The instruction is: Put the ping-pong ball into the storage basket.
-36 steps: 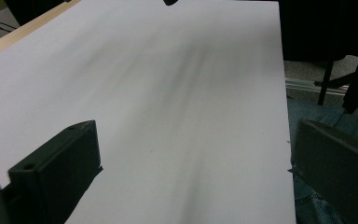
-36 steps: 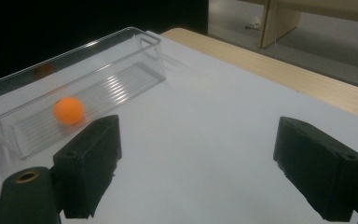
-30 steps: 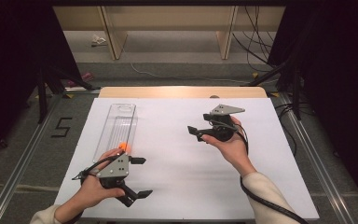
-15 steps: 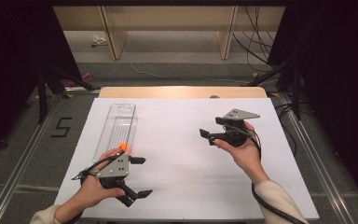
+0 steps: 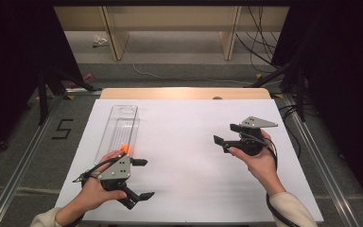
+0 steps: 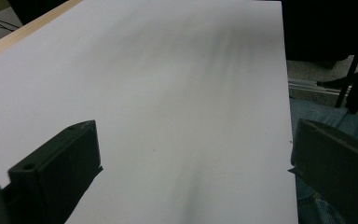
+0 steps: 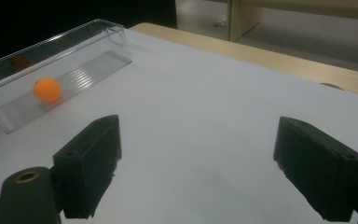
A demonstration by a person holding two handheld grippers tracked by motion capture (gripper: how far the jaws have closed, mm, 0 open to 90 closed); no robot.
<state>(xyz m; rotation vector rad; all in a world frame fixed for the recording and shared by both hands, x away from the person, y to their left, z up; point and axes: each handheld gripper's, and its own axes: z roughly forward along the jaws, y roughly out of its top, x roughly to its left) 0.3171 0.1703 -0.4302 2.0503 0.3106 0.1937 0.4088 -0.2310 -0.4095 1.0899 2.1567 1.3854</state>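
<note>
A clear plastic tray [image 5: 123,111] lies lengthwise on the left half of the white table top. An orange ball [image 5: 125,149] rests inside it at the near end. Just in front of that end, a hand holds my left gripper [image 5: 143,178] with its jaws wide apart, pointing right. In the left gripper view, the left gripper [image 6: 196,135] is open over bare white surface. At the right, my right gripper [image 5: 225,134] faces left, open and holding nothing. The right gripper view has the right gripper [image 7: 198,140] aimed toward the tray [image 7: 98,32] and the ball [image 7: 46,90] well beyond its jaws.
The white sheet [image 5: 184,142] covers most of the table, with a wooden strip [image 5: 184,93] along the far edge. Metal rails run along both sides. A "5" [image 5: 62,128] is marked on the floor at left. The person's jeans [image 6: 326,126] lie past the table's near edge.
My right gripper has drifted to the right and slightly nearer the person, still open. The left gripper, the ball and the tray have stayed put.
</note>
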